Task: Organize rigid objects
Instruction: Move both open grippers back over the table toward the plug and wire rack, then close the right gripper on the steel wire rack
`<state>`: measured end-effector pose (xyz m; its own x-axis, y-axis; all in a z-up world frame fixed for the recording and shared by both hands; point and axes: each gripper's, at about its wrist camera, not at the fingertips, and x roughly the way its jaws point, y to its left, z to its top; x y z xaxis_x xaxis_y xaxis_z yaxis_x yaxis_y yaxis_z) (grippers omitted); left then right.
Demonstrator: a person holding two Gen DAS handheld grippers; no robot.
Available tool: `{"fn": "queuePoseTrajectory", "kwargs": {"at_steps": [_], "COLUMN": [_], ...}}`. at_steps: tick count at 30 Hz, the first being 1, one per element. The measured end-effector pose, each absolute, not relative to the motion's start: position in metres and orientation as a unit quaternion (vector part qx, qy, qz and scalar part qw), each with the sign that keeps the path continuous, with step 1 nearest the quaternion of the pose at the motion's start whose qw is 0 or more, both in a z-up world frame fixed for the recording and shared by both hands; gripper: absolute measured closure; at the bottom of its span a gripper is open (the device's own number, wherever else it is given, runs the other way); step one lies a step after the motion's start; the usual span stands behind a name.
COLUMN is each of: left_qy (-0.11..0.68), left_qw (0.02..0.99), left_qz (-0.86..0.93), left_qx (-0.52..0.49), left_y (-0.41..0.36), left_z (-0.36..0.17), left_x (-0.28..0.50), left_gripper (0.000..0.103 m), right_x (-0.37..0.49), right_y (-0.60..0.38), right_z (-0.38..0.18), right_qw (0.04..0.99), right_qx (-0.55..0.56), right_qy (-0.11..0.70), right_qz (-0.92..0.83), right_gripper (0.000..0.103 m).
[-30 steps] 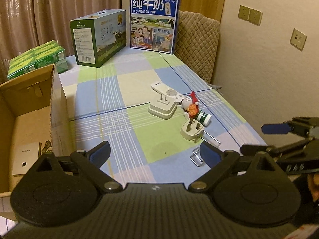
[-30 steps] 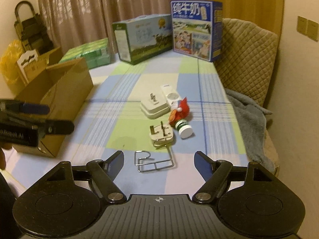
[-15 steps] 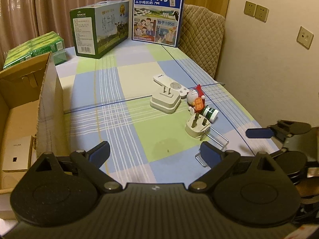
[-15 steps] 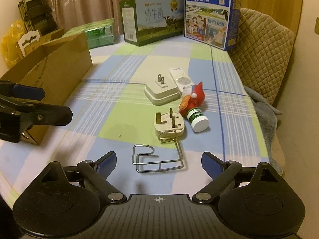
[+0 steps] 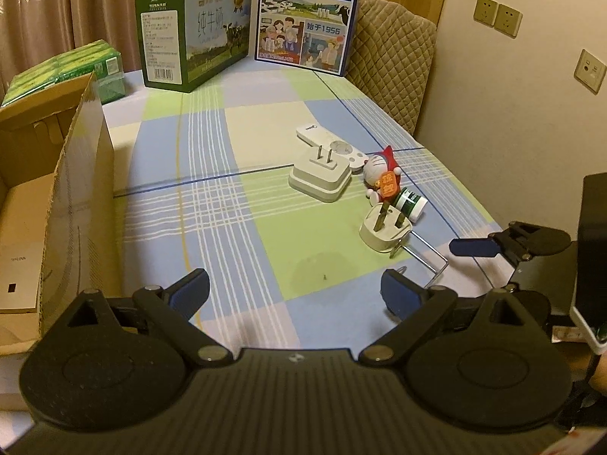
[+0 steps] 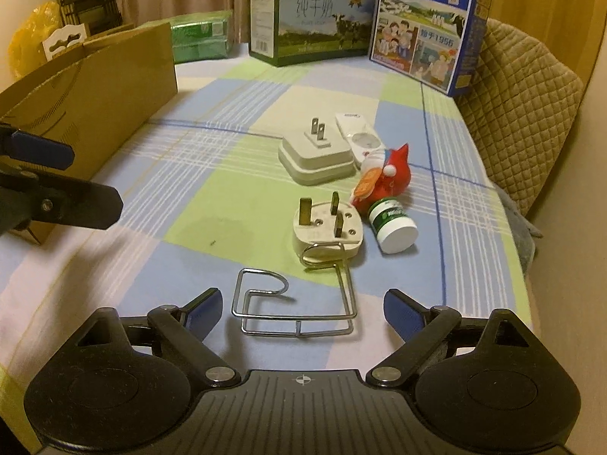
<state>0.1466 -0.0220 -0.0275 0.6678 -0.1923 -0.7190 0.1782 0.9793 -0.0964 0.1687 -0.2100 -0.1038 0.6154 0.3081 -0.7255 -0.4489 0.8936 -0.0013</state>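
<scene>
Wire rack (image 6: 296, 305) now lies between the lowered right gripper (image 6: 302, 313), whose empty jaws have just widened, ready to grasp; left gripper (image 5: 294, 294) hangs open, empty.

Both wrist views angled down, sharing table (image 5: 235, 204) (image 6: 212, 189).

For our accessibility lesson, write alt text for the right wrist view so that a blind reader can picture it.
The open right gripper hangs low over a checked tablecloth, its jaws on either side of a bent silver wire rack. Beyond lie a white three-pin plug, a small green-labelled white bottle, a red toy figure and a white two-pin adapter. A brown cardboard box stands at left.
</scene>
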Motion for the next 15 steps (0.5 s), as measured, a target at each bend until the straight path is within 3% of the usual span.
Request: {"fn": "queuePoseTrajectory", "kwargs": {"at_steps": [5, 8, 15], "left_qy": [0.394, 0.393, 0.393], "left_qw": [0.913, 0.913, 0.914], "left_qz": [-0.103, -0.104, -0.102], "left_qx": [-0.013, -0.017, -0.022], "left_y": [-0.0217, -0.0215, -0.0213], "left_z": [-0.0291, -0.0306, -0.0315], "left_x": [0.1482, 0.1488, 0.1498], "left_gripper": [0.008, 0.008, 0.008], "right_x": [0.1730, 0.1765, 0.1784], "right_y": [-0.2095, -0.2101, -0.2076], "right_z": [-0.1086, -0.1105, -0.1129], "right_qw": [0.891, 0.890, 0.887], "right_qx": [-0.093, -0.089, -0.097], "right_qy": [0.387, 0.389, 0.389], "right_qz": [0.218, 0.221, 0.229], "right_gripper": [0.015, 0.026, 0.037]}}
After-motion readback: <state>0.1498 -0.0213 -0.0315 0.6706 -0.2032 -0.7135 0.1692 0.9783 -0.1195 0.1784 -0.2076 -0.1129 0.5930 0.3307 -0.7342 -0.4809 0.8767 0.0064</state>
